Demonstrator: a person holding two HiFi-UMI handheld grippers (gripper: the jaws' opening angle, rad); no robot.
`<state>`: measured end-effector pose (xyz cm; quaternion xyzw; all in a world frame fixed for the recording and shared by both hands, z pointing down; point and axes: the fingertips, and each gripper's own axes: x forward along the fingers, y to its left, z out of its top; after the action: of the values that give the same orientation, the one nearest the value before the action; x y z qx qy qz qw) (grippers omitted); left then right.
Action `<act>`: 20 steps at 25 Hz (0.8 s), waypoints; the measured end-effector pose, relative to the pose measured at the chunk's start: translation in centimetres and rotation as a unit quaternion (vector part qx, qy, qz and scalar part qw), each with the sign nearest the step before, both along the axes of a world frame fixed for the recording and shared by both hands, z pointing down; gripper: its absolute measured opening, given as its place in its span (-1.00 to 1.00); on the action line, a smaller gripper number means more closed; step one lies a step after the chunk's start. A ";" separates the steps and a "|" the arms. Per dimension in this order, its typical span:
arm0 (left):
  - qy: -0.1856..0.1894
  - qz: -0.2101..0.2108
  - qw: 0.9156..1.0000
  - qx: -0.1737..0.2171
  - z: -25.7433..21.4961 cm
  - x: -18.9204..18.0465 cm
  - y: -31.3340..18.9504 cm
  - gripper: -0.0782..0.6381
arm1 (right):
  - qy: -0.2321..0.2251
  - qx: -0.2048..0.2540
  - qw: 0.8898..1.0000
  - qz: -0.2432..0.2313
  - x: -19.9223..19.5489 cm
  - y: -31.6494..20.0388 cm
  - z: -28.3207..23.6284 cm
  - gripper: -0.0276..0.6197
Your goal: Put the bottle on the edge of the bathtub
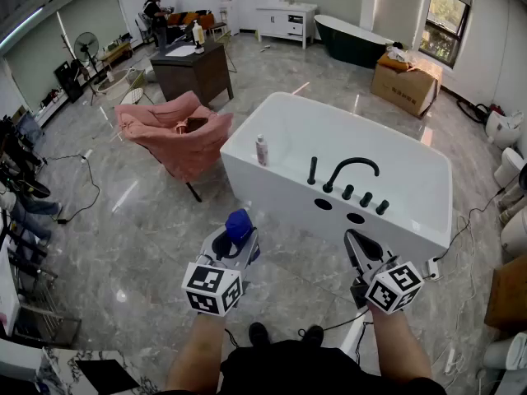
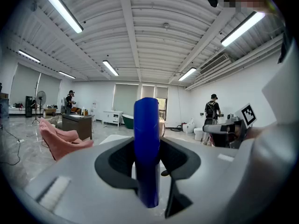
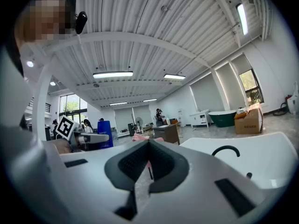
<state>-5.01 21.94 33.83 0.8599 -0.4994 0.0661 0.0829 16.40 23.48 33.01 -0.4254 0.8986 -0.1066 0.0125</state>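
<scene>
Around us spreads a glossy grey stone floor [image 1: 123,212]. We see a pink armchair [image 1: 177,138] on the left, a dark wooden desk [image 1: 196,71] behind it, and a standing fan [image 1: 86,46] by the left wall. At the far wall we find a white cabinet [image 1: 286,21] and a dark green tub [image 1: 354,46], with a cardboard box [image 1: 406,87] near a window [image 1: 445,25]. Above us, a ribbed white ceiling [image 2: 140,41] carries long strip lights [image 2: 64,10].

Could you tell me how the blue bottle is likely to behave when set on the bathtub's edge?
The blue bottle looks rigid: it shows no dent in the left claw. Tall and narrow, it may tip on the bathtub rim. Its smooth plastic could slip.
</scene>
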 end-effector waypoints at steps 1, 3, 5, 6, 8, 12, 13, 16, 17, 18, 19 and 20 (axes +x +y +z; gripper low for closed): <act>-0.001 0.000 1.000 0.001 -0.1 0.2 -0.1 -0.34 | -0.001 0.000 1.000 0.000 0.2 -0.1 0.1 -0.88; -0.002 -0.001 1.000 0.002 -0.2 0.4 -0.1 -0.34 | -0.003 0.000 1.000 -0.001 0.4 -0.3 0.2 -0.88; -0.002 -0.002 1.000 0.003 -0.2 0.4 0.0 -0.34 | -0.002 0.000 1.000 -0.003 0.3 -0.2 0.4 -0.88; -0.002 -0.002 1.000 0.003 -0.1 0.3 0.1 -0.34 | -0.002 -0.001 1.000 -0.004 0.2 -0.1 0.5 -0.88; -0.003 -0.001 1.000 0.003 0.1 0.0 0.2 -0.34 | -0.001 -0.002 1.000 -0.006 -0.3 -0.1 0.7 -0.88; -0.005 -0.001 1.000 0.001 0.4 -1.5 0.5 -0.34 | -0.009 -0.013 1.000 -0.006 -1.7 -0.4 1.1 -0.88; -0.006 0.000 1.000 0.000 0.5 -1.9 0.5 -0.34 | -0.009 -0.016 1.000 -0.009 -2.3 -0.3 1.2 -0.88; -0.008 0.005 1.000 -0.003 0.9 -3.4 0.8 -0.34 | 0.004 -0.016 1.000 -0.023 -4.8 -0.1 1.6 -0.88; -0.007 0.006 1.000 -0.004 1.0 -4.1 0.8 -0.34 | 0.007 -0.016 1.000 -0.025 -5.9 0.0 1.7 -0.88; -0.005 0.007 1.000 -0.004 1.2 -4.8 0.9 -0.34 | 0.007 -0.018 0.999 -0.027 -6.9 0.0 1.8 -0.88; -0.003 0.007 1.000 -0.003 1.3 -5.7 1.0 -0.34 | 0.006 -0.020 0.999 -0.027 -7.8 0.0 2.0 -0.88; -0.002 0.008 1.000 -0.003 1.4 -6.5 1.1 -0.34 | 0.004 -0.023 0.999 -0.026 -8.7 0.0 2.1 -0.88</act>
<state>-11.55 23.07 35.20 0.8633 -0.4928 0.0697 0.0842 7.66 23.49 35.11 -0.4026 0.9067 -0.1256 -0.0039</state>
